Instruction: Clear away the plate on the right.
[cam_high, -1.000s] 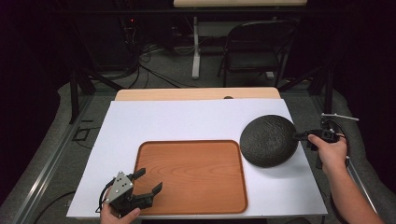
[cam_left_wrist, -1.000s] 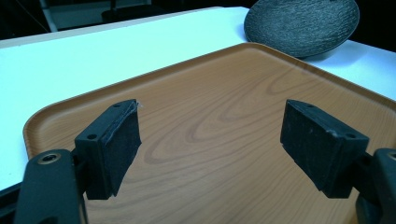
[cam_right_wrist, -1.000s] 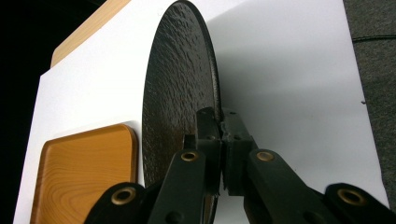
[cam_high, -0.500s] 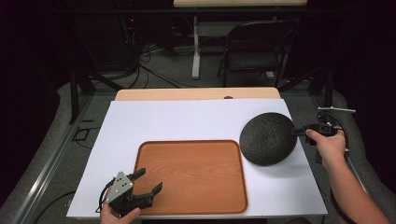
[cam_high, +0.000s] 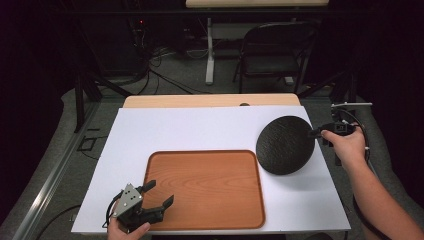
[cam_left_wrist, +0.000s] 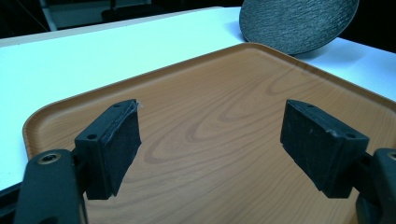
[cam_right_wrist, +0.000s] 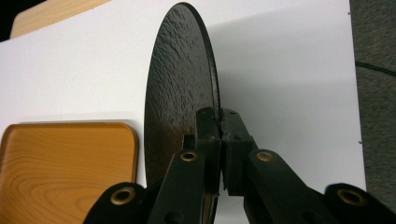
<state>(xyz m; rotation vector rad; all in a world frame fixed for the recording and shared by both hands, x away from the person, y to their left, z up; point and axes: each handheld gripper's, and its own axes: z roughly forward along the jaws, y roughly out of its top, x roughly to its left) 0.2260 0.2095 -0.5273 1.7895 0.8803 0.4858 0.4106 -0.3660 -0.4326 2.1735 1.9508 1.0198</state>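
A round black textured plate (cam_high: 285, 145) hangs tilted above the white table's right side, held by its rim. My right gripper (cam_high: 316, 133) is shut on that rim; in the right gripper view the two jaws pinch the plate (cam_right_wrist: 180, 98) edge-on at the gripper's tip (cam_right_wrist: 219, 122). A brown wood-grain tray (cam_high: 205, 187) lies flat at the front middle. My left gripper (cam_high: 161, 193) sits open at the tray's front left corner. In the left gripper view its pads (cam_left_wrist: 119, 142) stand wide apart over the tray (cam_left_wrist: 224, 126), with the plate (cam_left_wrist: 299, 23) beyond.
The white board (cam_high: 200, 130) covers a wooden table (cam_high: 210, 100). A folding chair (cam_high: 272, 55) and a table leg (cam_high: 210, 55) stand on the floor behind. Cables (cam_high: 160, 60) trail across the dark floor at the back left.
My right gripper has lifted the plate and drawn it slightly right, tilting it up off the table. My left gripper has stayed put.
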